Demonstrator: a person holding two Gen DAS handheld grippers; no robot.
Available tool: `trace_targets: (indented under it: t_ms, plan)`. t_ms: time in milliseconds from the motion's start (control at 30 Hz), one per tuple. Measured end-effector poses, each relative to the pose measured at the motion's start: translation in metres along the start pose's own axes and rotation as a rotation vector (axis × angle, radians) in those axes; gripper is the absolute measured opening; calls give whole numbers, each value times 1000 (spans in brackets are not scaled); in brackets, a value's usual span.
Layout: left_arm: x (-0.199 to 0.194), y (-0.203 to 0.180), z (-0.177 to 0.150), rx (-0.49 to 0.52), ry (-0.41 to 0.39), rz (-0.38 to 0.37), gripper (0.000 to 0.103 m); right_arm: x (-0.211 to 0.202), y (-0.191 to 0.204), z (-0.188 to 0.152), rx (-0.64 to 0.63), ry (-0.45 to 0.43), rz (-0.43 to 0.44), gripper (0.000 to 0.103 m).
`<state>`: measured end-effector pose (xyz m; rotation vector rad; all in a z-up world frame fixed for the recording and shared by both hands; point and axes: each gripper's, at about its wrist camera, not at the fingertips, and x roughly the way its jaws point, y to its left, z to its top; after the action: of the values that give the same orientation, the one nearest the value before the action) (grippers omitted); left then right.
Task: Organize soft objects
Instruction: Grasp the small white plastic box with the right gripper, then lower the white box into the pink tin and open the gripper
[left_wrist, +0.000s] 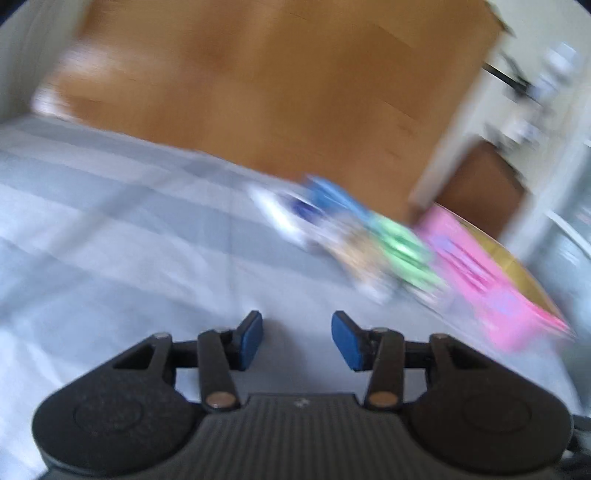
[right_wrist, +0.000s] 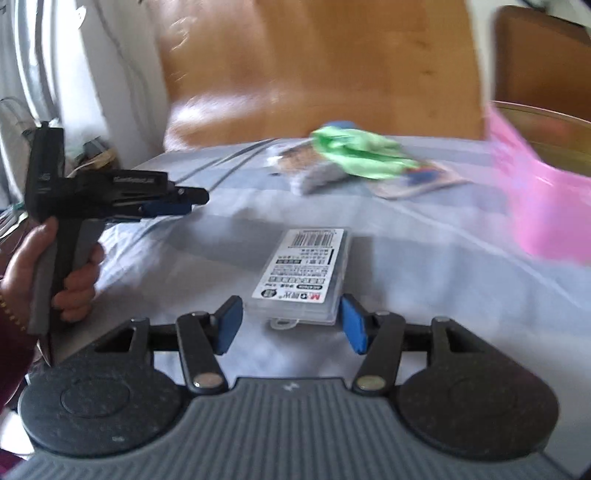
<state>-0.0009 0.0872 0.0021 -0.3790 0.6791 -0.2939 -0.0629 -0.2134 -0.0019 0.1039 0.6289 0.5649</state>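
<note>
A blurred heap of soft things lies on the striped pale bed sheet: a blue piece, a green cloth, a speckled grey-brown piece and a pink item. My left gripper hovers over bare sheet, open and empty, with a hand on its handle. My right gripper is open around the near end of a clear labelled plastic case. Its right pad is at the case's corner, and a gap shows at the left pad.
A wooden headboard rises behind the bed. A round golden-rimmed container sits behind the pink item at the right. A flat printed packet lies beside the green cloth. White furniture stands to the right.
</note>
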Motion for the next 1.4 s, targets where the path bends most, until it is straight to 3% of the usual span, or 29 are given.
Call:
trace_targets:
  t_ms: [67, 200, 300, 333, 400, 433, 567, 733, 933, 1167, 1233, 1333, 1400]
  plan:
    - [2, -36, -13, 47, 61, -91, 41, -9, 1, -9, 6, -24, -17, 60]
    - [20, -93, -32, 122, 238, -190, 41, -14, -8, -14, 56, -50, 22, 61]
    - [26, -106, -35, 63, 282, -205, 57, -20, -30, -19, 154, -78, 88, 60]
    - [29, -105, -34, 18, 305, -232, 57, -23, -36, -21, 192, -89, 116, 60]
    - [37, -101, -36, -92, 358, -301, 50, -26, -44, -24, 245, -104, 158, 60]
    - [40, -102, -37, -116, 365, -298, 31, -28, -47, -25, 259, -114, 161, 60]
    - [48, -119, -32, -109, 343, -303, 27, -41, -52, -22, 252, -168, 119, 60]
    - [59, -179, 4, 28, 276, -344, 27, -68, -71, 3, 199, -311, 31, 60]
    - [112, -242, 46, 87, 247, -408, 28, -81, -120, 43, 235, -412, -94, 60]
    - [169, -278, 54, 134, 254, -329, 32, -56, -161, 69, 251, -345, -205, 60]
    - [179, -278, 52, 130, 259, -305, 35, -49, -166, 71, 236, -299, -245, 60]
    - [186, -280, 49, 153, 248, -251, 36, -46, -162, 70, 177, -297, -335, 61]
    - [184, -278, 46, 169, 236, -235, 36, -47, -162, 69, 184, -291, -332, 61]
